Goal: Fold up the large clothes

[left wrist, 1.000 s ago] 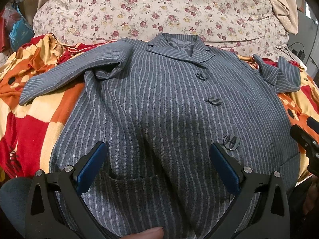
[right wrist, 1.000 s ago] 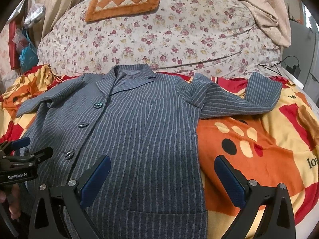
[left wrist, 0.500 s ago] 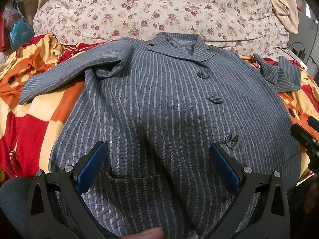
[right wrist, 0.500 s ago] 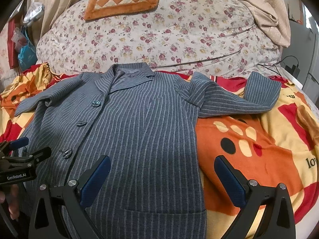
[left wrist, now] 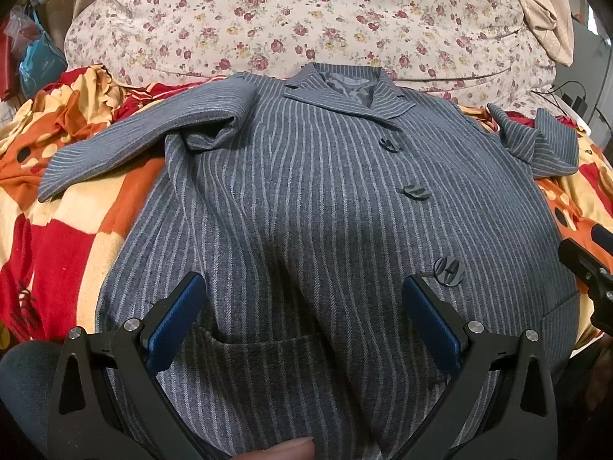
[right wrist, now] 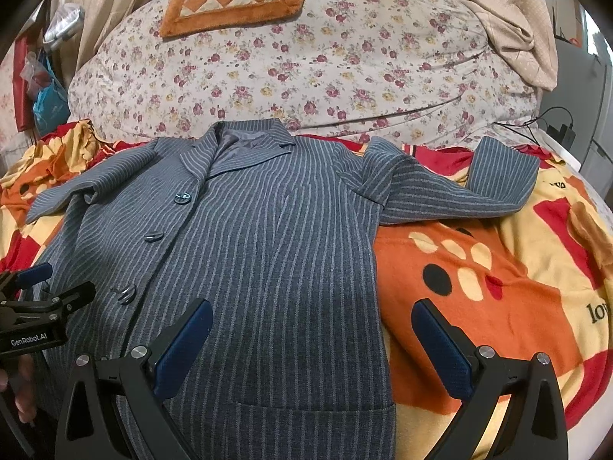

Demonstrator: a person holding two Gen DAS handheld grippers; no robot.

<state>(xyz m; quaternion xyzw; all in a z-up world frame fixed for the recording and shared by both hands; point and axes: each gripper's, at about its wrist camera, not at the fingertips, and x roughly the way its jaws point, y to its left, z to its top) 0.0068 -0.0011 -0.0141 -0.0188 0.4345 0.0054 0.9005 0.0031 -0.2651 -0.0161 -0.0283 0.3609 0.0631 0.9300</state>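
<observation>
Blue pads spread wide on both claws, neither one gripping anything. The left claw (left wrist: 302, 318) hovers low over the near hem of the jacket (left wrist: 325, 199), above the left front pocket (left wrist: 268, 349) and just beside the lowest button (left wrist: 448, 271). The right claw (right wrist: 312, 345) hangs over the jacket's right edge, one pad above striped cloth and the other above the blanket (right wrist: 498, 276).

Outward from both, the jacket lies face up on the bed, buttoned, its long axis running straight away from the claws toward the collar (left wrist: 345, 84) at the far end, which touches the floral duvet (right wrist: 325, 61). Each sleeve stretches sideways: the left sleeve (left wrist: 130, 145) lies nearer the left claw, the right sleeve (right wrist: 459, 191) nearer the right, its cuff turned up. So each sleeve is probably best folded inward by the claw on its own side.

The cloth is grey with pale pinstripes, thick and woollen-looking, fairly flat with soft ripples down the middle. It would likely hold a crease stiffly.
</observation>
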